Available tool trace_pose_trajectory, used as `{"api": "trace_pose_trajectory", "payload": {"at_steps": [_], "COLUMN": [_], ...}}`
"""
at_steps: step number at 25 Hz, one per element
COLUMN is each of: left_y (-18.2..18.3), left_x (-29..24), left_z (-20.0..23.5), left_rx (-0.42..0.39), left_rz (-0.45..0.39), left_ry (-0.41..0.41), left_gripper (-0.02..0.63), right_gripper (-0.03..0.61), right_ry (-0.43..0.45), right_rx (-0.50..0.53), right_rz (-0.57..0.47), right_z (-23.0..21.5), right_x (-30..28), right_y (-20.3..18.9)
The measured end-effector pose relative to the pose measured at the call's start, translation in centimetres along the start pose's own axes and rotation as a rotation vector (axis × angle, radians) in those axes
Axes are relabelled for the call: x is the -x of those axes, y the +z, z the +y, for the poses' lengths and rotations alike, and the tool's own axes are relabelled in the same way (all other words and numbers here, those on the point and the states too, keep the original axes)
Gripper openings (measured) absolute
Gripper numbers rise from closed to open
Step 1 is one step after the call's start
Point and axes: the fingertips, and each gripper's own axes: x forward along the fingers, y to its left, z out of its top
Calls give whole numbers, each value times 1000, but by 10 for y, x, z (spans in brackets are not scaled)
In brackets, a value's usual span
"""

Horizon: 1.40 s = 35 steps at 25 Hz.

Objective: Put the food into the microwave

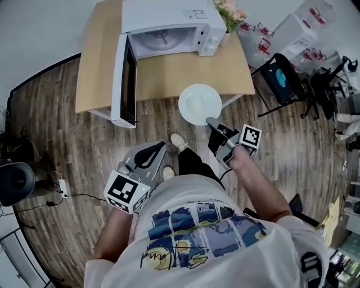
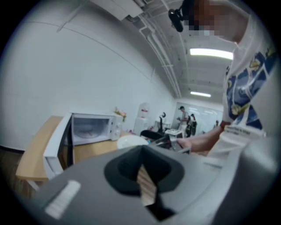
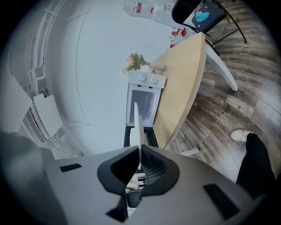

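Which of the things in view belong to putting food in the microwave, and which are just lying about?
For the job: plate, gripped at its rim by the right gripper; microwave, with its door open.
Lying about: flowers beside the microwave; black chair.

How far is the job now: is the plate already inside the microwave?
Not yet. Done: the microwave door stands open. In hand: the right gripper is clamped on the rim of the white plate, near the edge of the table. Left: carry it into the cavity and release. The left gripper holds nothing.
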Motion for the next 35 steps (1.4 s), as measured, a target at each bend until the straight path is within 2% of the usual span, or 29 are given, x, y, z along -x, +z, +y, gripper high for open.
{"api": "trace_pose_trajectory", "payload": {"at_steps": [8, 13, 19, 27, 35], "left_y": [45, 66, 72, 76, 73], "left_x": [-50, -70, -81, -83, -76], "left_z": [62, 85, 108, 128, 142], "left_rx": [13, 10, 32, 60, 93], "left_rz": [-1, -9, -11, -2, 17], "left_ry": [108, 164, 245, 339, 428], "left_gripper": [8, 8, 8, 8, 8], "right_gripper": [14, 14, 14, 14, 14], "right_ry": [-15, -18, -17, 23, 8], "right_rx": [11, 20, 3, -45, -61], "right_rz": [79, 125, 153, 136, 109], "right_z": [-2, -4, -11, -15, -27], "right_x": [-87, -137, -191, -255, -309], "right_y": [75, 106, 127, 150, 167]}}
